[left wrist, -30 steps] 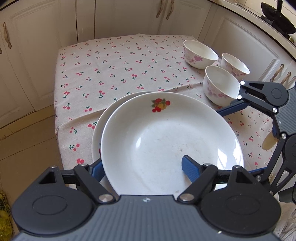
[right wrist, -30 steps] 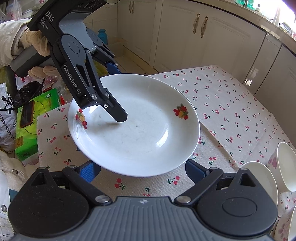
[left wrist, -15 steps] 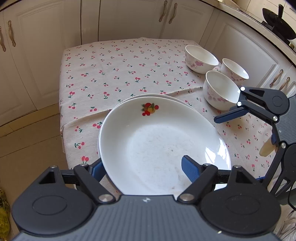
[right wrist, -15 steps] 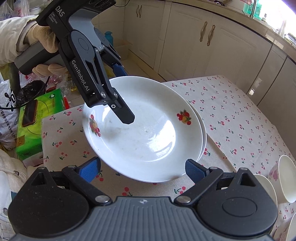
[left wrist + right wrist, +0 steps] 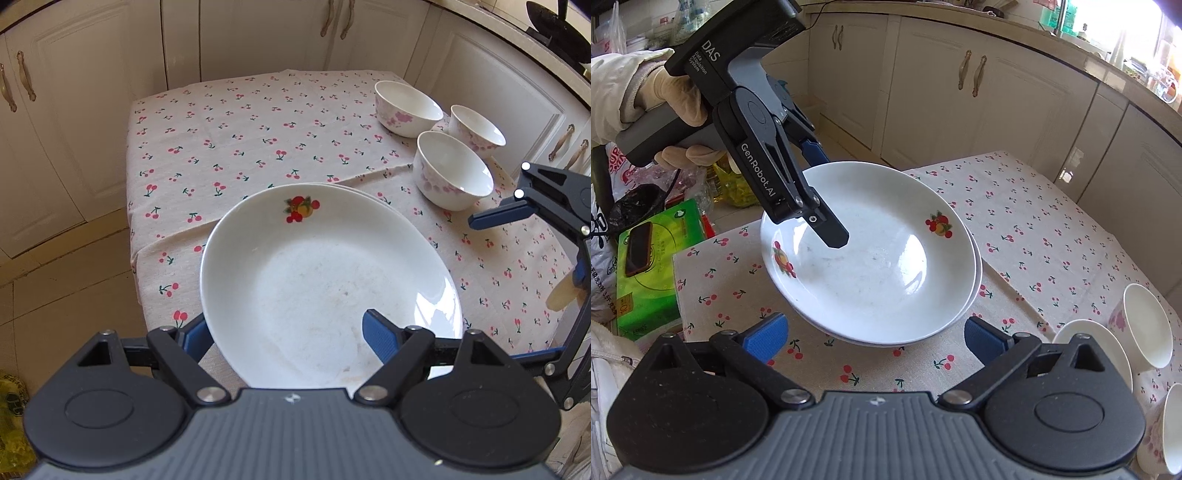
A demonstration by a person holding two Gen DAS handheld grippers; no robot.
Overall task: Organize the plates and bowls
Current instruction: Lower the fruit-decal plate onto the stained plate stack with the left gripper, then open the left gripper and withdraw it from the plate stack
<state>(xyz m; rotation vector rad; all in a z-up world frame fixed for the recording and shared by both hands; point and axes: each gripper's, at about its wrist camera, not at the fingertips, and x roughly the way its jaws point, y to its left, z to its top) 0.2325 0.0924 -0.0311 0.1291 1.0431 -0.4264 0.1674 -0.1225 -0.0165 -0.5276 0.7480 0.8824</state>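
Note:
A white plate with a fruit print (image 5: 325, 280) rests on a second white plate (image 5: 373, 197) whose rim shows under it; the pair shows in the right wrist view too (image 5: 875, 262). My left gripper (image 5: 284, 332) straddles the top plate's near rim, one finger over the plate, one under it. It looks pinched on the rim. In the right wrist view it (image 5: 827, 206) comes in from the upper left. My right gripper (image 5: 875, 338) is open and empty, just short of the plates. Three white bowls with pink flowers (image 5: 452, 168) stand at the far right.
The table has a cherry-print cloth (image 5: 236, 136) with a fold across the middle. White cabinets (image 5: 258, 33) stand behind it. A green box (image 5: 650, 258) with a phone on it sits beside the table's left end.
The held plate has moved right and down over the second plate and now sits stacked on it. My right gripper has pulled back a little.

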